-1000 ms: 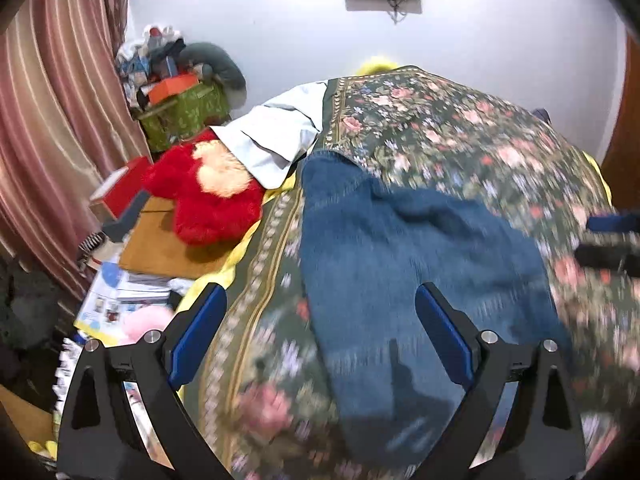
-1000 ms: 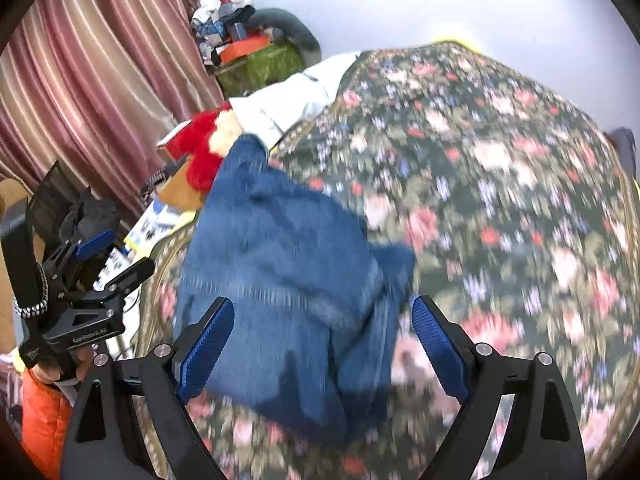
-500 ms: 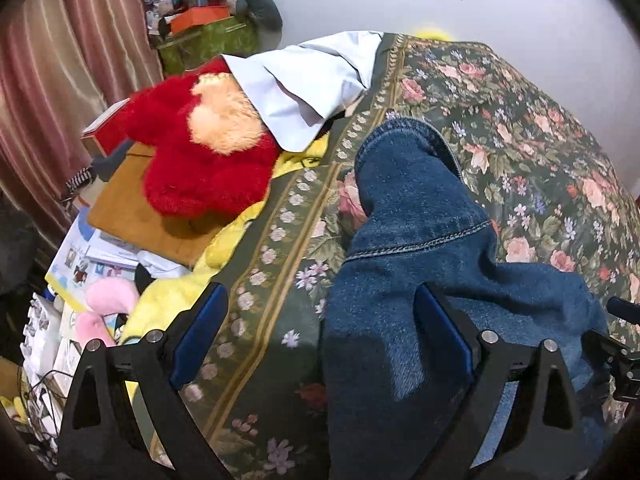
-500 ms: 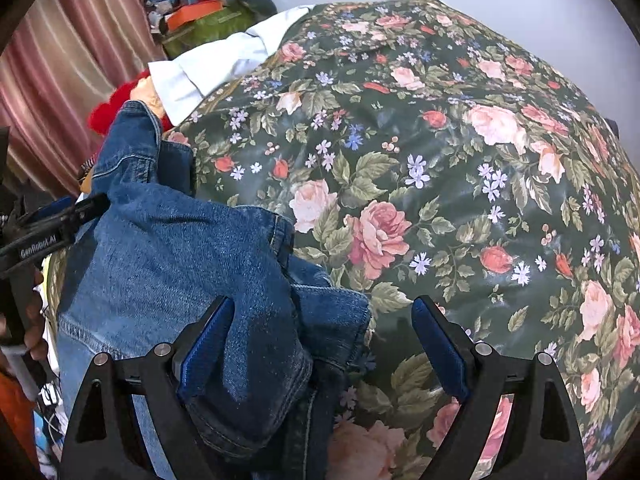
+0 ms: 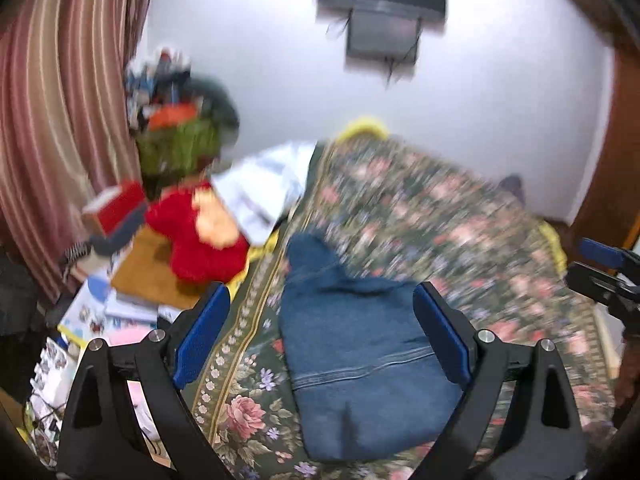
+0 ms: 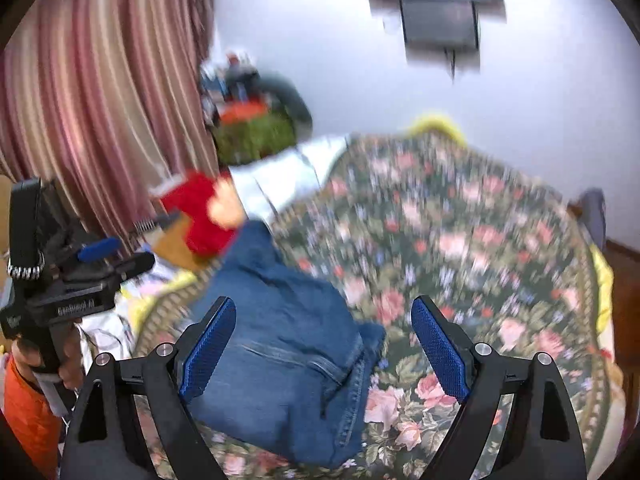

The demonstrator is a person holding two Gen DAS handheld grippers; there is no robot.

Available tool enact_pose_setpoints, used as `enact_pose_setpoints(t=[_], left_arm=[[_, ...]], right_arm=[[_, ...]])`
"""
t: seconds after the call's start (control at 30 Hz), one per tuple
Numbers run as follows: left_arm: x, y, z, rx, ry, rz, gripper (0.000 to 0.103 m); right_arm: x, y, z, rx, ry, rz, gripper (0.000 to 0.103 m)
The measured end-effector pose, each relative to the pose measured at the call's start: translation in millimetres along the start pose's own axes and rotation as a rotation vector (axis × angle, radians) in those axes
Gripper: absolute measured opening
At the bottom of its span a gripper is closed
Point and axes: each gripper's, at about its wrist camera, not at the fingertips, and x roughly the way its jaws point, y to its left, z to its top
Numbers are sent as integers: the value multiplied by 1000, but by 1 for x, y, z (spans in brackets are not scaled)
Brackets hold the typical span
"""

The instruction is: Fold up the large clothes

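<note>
Blue jeans lie folded in a compact bundle on the flowered bedspread, near the bed's left edge. They also show in the right wrist view. My left gripper is open and empty, raised above the jeans. My right gripper is open and empty, above the jeans' right edge. The left gripper shows at the left of the right wrist view, and the right gripper at the right edge of the left wrist view.
A red plush toy and a white cloth lie at the bed's left side. Boxes and papers crowd the floor by the striped curtain. A dark screen hangs on the white wall.
Both grippers have pulled back and up from the jeans, so more of the room and wall shows. The jeans stay folded on the bed.
</note>
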Motion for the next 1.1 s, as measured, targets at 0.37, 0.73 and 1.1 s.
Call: enact_pose_setpoints(t=[0.37,0.73,1.1], left_arm=[[-174,-41,-17,32,-362,7,94],[-211,-61,-48,19,-392,36,100],[-210,-69,-57,37,-377,42,102]], right_arm=[[-177,49,-10,-16,-359,22,89],[-237,91,-60,-73,-422,-101,102],[-241,89,-69,-50,-391,-127,103]])
